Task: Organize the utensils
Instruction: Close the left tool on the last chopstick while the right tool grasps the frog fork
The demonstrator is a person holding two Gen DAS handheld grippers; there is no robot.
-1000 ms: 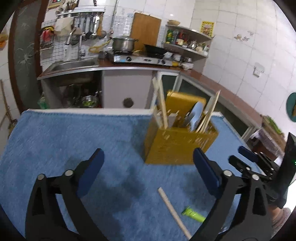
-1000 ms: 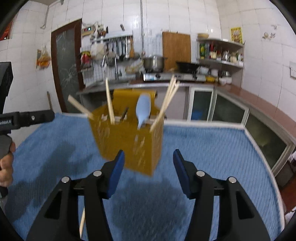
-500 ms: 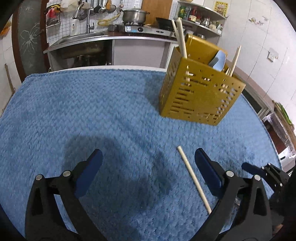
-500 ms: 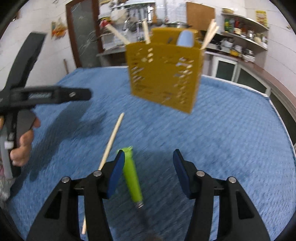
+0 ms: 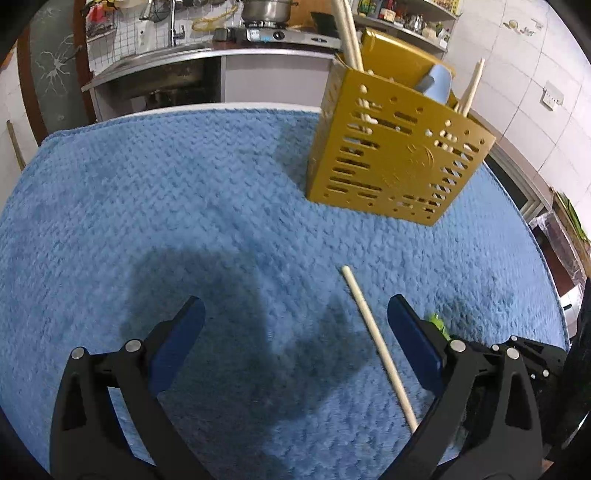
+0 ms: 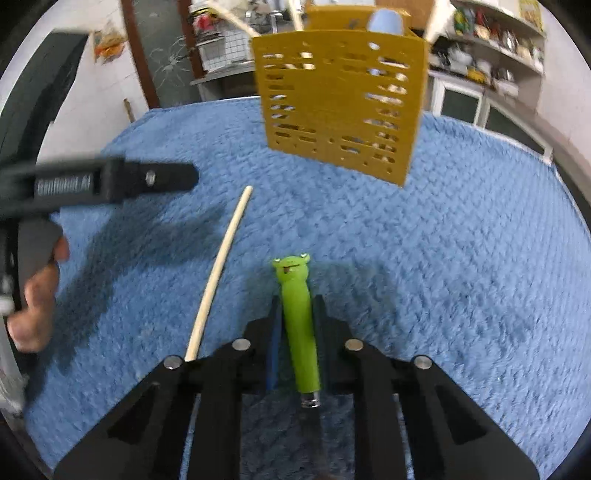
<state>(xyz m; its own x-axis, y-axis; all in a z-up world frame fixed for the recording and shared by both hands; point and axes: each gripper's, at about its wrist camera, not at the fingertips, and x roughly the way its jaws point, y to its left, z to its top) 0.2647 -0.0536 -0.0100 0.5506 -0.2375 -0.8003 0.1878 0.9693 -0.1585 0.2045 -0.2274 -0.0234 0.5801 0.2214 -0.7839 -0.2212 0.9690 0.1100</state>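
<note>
A yellow slotted utensil holder [image 5: 395, 151] stands on the blue towel and holds chopsticks and a pale blue spoon; it also shows in the right wrist view [image 6: 341, 107]. A loose wooden chopstick [image 5: 376, 343] lies on the towel between my left gripper's open fingers, near the right one; it also shows in the right wrist view [image 6: 218, 273]. My left gripper [image 5: 295, 339] is open and empty above the towel. My right gripper [image 6: 297, 321] is shut on a green frog-headed utensil handle [image 6: 297, 321], low over the towel. A bit of that green handle [image 5: 437, 325] shows past the left gripper's right finger.
The blue towel [image 5: 184, 206] covers the table. Behind it are a kitchen counter with a sink [image 5: 159, 62], a stove with a pot [image 5: 266, 11] and wall shelves. The hand holding the left gripper [image 6: 33, 295] shows at the left of the right wrist view.
My right gripper has dropped towards the towel and shut on the green utensil handle. My left gripper has tilted down and moved closer over the loose chopstick, still open.
</note>
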